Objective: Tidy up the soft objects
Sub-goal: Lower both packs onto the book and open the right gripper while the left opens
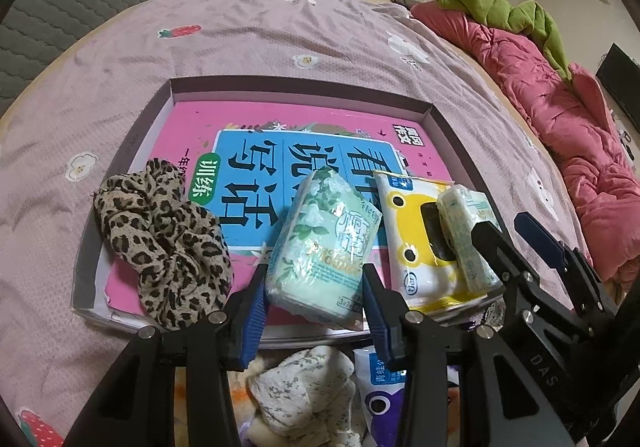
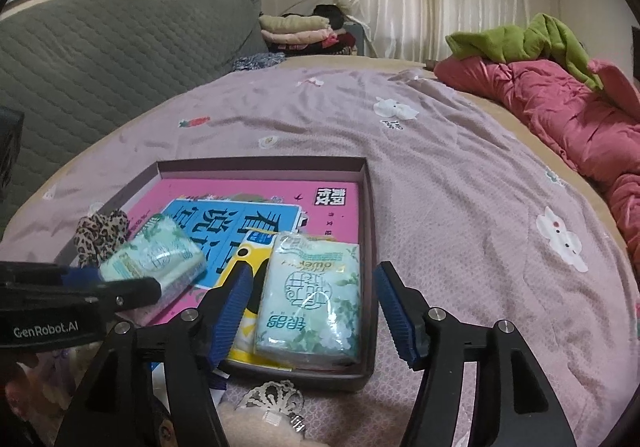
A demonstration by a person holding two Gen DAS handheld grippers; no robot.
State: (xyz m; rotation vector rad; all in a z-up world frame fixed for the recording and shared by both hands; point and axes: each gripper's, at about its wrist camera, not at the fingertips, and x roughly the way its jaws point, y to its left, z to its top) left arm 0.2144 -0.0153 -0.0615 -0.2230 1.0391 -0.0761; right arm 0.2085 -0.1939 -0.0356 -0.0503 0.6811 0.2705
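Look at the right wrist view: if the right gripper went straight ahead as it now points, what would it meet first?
Most likely the green tissue pack, which lies between the open fingers of the right gripper on top of the yellow tissue pack in the box. Depth is uncertain.

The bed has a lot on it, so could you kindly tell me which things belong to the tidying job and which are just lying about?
Job:
left gripper holding green tissue pack
second tissue pack
yellow wipes pack
leopard scrunchie
box

Lying about:
pink quilt
green garment
folded clothes

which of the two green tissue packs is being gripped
The green floral tissue pack over the pink book, clamped in the left hand-held gripper. The other green tissue pack lies free between the open right fingers.
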